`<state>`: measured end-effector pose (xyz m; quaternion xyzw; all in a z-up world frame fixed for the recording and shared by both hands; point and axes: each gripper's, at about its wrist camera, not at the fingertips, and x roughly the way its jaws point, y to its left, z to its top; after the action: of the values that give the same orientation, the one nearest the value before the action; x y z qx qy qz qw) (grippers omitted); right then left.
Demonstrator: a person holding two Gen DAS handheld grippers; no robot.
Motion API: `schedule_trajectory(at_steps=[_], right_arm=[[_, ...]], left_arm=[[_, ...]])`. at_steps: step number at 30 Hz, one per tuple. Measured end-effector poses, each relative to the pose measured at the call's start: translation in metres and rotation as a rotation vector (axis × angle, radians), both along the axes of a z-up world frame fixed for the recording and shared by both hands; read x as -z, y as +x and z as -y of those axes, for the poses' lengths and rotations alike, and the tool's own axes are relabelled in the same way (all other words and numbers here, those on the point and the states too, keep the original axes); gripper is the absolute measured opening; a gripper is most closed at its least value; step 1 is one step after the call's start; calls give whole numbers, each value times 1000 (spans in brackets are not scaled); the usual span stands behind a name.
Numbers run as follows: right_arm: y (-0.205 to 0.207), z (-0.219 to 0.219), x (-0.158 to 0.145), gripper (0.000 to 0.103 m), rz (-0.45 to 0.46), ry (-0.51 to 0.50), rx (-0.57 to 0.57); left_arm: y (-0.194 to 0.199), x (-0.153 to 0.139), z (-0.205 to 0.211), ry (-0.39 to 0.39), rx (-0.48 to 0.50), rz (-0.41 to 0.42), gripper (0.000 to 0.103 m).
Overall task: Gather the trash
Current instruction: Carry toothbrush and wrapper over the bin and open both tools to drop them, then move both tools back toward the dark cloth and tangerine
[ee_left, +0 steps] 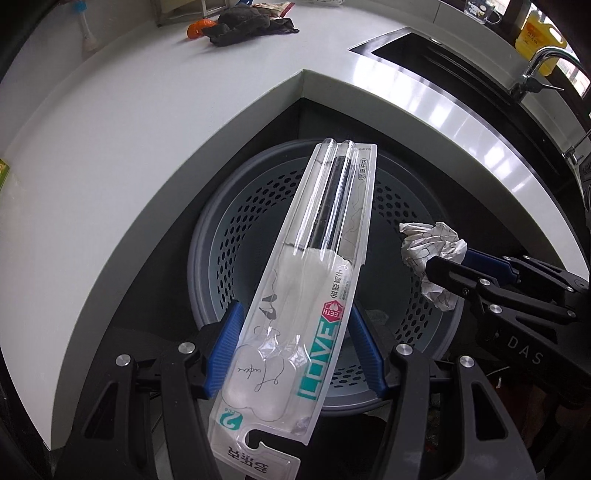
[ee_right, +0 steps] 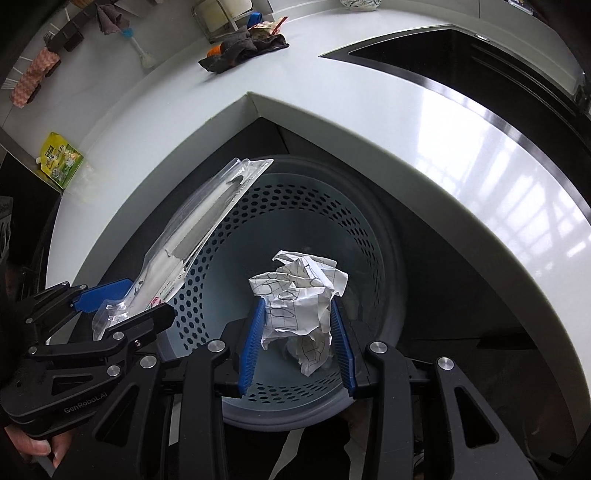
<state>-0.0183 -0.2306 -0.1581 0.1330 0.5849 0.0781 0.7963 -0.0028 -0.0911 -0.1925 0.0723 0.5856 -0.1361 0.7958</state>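
Observation:
My left gripper (ee_left: 293,347) is shut on a clear plastic toothbrush package (ee_left: 314,280) with teal "LOVE" lettering, held above a grey perforated trash bin (ee_left: 236,236) standing under the counter corner. My right gripper (ee_right: 297,339) is shut on a crumpled ball of printed white paper (ee_right: 299,291), held over the open bin (ee_right: 373,258). In the left wrist view the paper (ee_left: 432,254) and right gripper (ee_left: 454,266) show at the right. In the right wrist view the package (ee_right: 199,229) and left gripper (ee_right: 122,299) show at the left.
The white L-shaped counter (ee_left: 129,122) wraps around the bin. On it lie a dark cloth (ee_left: 251,24) with an orange object (ee_left: 199,29), a green packet (ee_right: 61,164), and a brush (ee_right: 136,46). A dark sink (ee_left: 443,51) with faucet (ee_left: 535,70) sits to the right.

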Motion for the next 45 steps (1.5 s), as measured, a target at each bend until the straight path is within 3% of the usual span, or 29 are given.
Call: schedule_trajectory(at_steps=[14,16,17,19,26,45], right_arm=[[22,-6,32,36,-35,19,-20],[23,-5,35,41,-38,18,-17],[24,-4,35,49,-40,16,-14],[25,-2,35,52,-35,10,-7],[27,3,35,66,-34,19,4],[18,13,1,67,14,44,11]], left_arm=[[5,17,-12,-15,-81,-21,58],[4,16,-12,-10,-87,-17,59],[7,16,-14,-7,-90,-16,65],[6,15,-15,4,-100,-4,73],[4,11,-14,17,-108,8,73],[-1,-25,-14,17,-131,63,73]])
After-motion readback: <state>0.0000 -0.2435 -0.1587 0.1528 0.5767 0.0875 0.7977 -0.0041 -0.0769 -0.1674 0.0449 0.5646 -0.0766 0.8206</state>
